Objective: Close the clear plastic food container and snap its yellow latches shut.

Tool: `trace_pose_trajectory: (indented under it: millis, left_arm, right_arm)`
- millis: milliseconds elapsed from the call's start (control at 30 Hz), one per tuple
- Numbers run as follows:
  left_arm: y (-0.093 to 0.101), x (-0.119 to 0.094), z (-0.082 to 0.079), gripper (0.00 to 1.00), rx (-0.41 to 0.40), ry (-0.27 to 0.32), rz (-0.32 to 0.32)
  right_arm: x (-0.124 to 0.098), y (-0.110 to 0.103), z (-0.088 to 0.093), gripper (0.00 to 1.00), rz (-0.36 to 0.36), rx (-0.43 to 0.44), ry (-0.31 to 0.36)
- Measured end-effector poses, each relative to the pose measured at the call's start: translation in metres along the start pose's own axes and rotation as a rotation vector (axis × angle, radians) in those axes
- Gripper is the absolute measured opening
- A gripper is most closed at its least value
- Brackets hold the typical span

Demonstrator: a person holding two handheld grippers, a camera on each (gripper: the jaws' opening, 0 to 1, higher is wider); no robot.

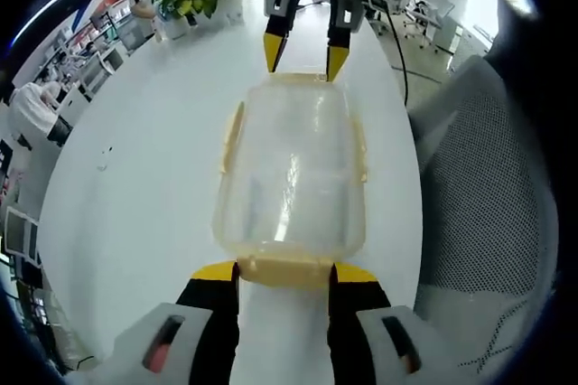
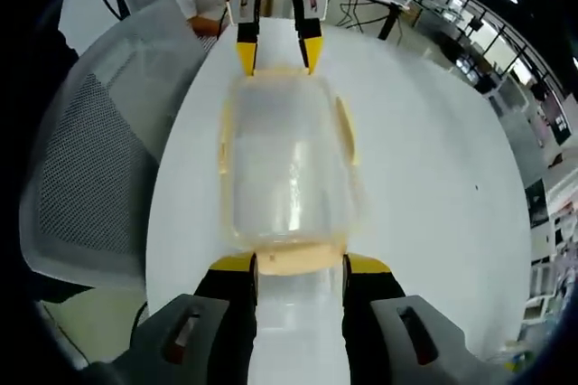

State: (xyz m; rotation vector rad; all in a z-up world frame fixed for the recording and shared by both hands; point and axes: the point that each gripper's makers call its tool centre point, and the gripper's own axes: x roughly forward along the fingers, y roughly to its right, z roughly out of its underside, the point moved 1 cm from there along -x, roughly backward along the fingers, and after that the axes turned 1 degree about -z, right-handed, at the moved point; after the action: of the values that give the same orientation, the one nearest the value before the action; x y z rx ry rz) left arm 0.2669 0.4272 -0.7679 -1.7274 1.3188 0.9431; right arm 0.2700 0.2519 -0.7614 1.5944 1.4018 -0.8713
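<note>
While lidded, container [image 1: 291, 173]: light, slick, flexible; press at its yellow end latches [image 1: 284, 269].
Left gripper [image 1: 284, 275]: spread, straddling one.
Right gripper [image 2: 298, 266]: likewise.

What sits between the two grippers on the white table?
The clear plastic food container with its yellow latches lies lengthwise between the left gripper at one short end and the right gripper at the other; both views show it.

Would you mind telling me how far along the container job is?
Done: the lid looks seated on the clear plastic food container. In hand: the left claw and right claw each straddle a yellow end latch, open. Left: whether any latches, including the side ones, are snapped I cannot tell.
</note>
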Motion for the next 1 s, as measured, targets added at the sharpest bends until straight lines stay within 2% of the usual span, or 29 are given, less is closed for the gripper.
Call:
trace_pose_trajectory:
  millis: [500, 1000]
  left_arm:
    - [0.003, 0.015, -0.027, 0.33, 0.005, 0.022, 0.02]
    - [0.006, 0.027, -0.049, 0.33, 0.0, 0.033, 0.024]
  right_arm:
    - [-0.011, 0.003, 0.031, 0.33, 0.003, 0.015, -0.032]
    - [-0.021, 0.006, 0.052, 0.33, 0.011, 0.016, -0.044]
